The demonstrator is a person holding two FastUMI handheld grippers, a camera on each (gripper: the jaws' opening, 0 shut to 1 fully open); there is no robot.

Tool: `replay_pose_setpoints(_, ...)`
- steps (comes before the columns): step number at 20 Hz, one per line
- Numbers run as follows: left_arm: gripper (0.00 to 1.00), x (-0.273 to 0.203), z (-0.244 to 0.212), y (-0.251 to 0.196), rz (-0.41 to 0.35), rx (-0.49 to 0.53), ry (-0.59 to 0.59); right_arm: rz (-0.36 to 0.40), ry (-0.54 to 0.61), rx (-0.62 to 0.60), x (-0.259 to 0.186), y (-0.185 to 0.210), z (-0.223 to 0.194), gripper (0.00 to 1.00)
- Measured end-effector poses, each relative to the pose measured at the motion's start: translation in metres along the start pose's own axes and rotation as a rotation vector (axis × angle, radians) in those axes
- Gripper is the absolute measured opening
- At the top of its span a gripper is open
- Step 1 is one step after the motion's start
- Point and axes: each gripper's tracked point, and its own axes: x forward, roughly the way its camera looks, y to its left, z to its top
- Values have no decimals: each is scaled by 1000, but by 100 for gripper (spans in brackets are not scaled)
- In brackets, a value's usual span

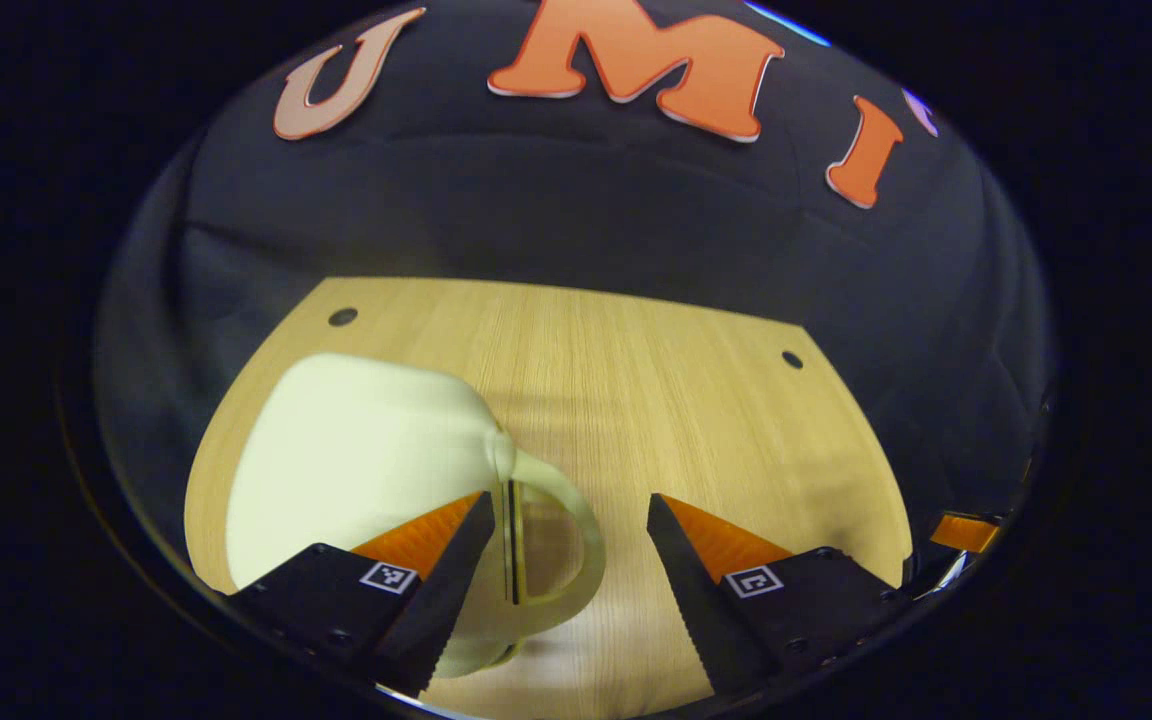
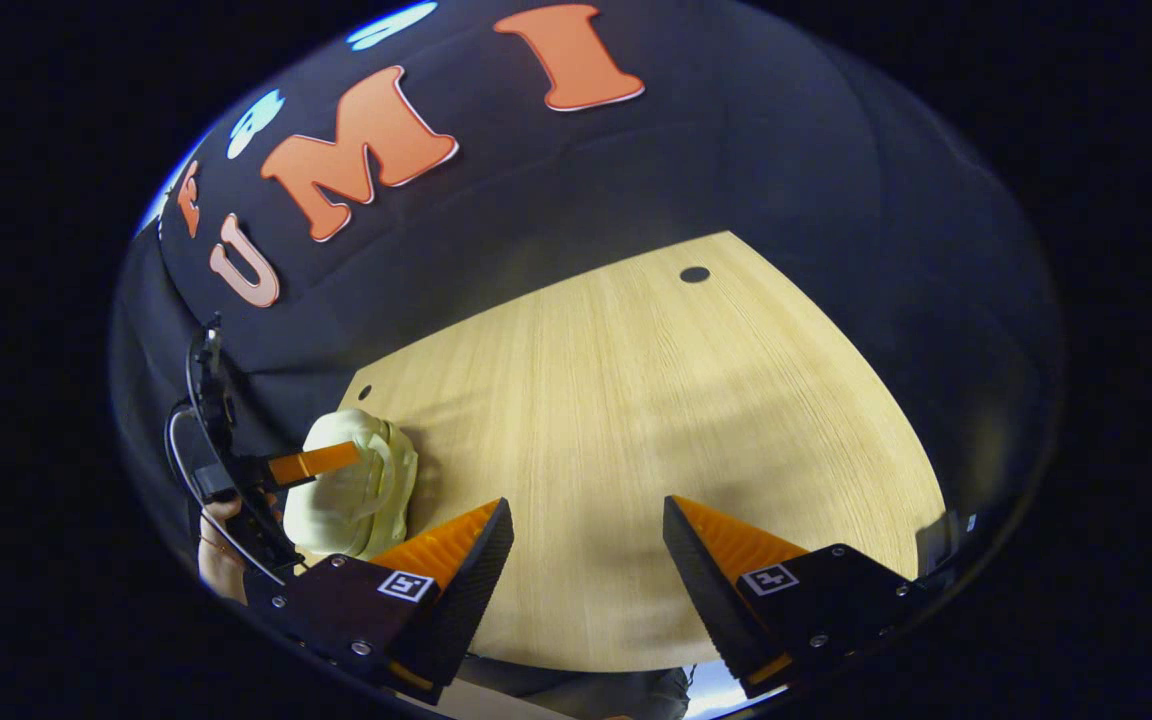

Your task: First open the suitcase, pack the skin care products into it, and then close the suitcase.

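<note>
Suitcase [image 1: 356, 460] upright on bare wooden table [image 1: 636, 400], handle [image 1: 566, 540] between my left gripper's [image 1: 571, 560] parted fingers; right gripper [image 2: 586, 560] open

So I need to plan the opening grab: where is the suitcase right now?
The pale suitcase sits at the left of the wooden table in the left gripper view, its handle between the open left claw; the right gripper view shows it far left.

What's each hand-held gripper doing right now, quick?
Left hand-held gripper: open, fingers either side of the suitcase handle, not pressing it.
Right hand-held gripper: open, holding nothing, above the table.
</note>
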Motion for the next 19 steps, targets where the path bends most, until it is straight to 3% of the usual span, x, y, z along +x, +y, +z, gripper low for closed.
replay_pose_setpoints(4,97,-34,95,-7,-45,1,-197,-5,-125,-18,9,40,32,96)
replay_pose_setpoints(5,97,-58,88,6,-35,13,-248,-19,-156,-39,9,47,41,95)
replay_pose_setpoints(6,97,-59,137,16,-24,27,-298,-43,-195,-83,7,53,52,96)
replay_pose_setpoints(7,97,-77,133,4,-17,44,-342,-67,-240,-134,6,58,64,96)
replay_pose_setpoints(8,96,-97,159,24,-7,61,-380,-85,-282,-172,3,67,76,96)
replay_pose_setpoints(9,96,-82,168,26,0,79,-416,-88,-322,-200,0,79,86,96)
replay_pose_setpoints(11,96,-102,192,40,12,123,-474,-93,-386,-238,-6,100,100,96)
replay_pose_setpoints(17,96,-108,202,71,25,183,-525,-157,-442,-301,-6,133,93,96)
replay_pose_setpoints(18,96,-107,203,71,11,179,-522,-152,-435,-295,-6,138,88,100)
replay_pose_setpoints(19,96,-107,202,73,-6,176,-520,-148,-434,-290,-7,142,86,96)
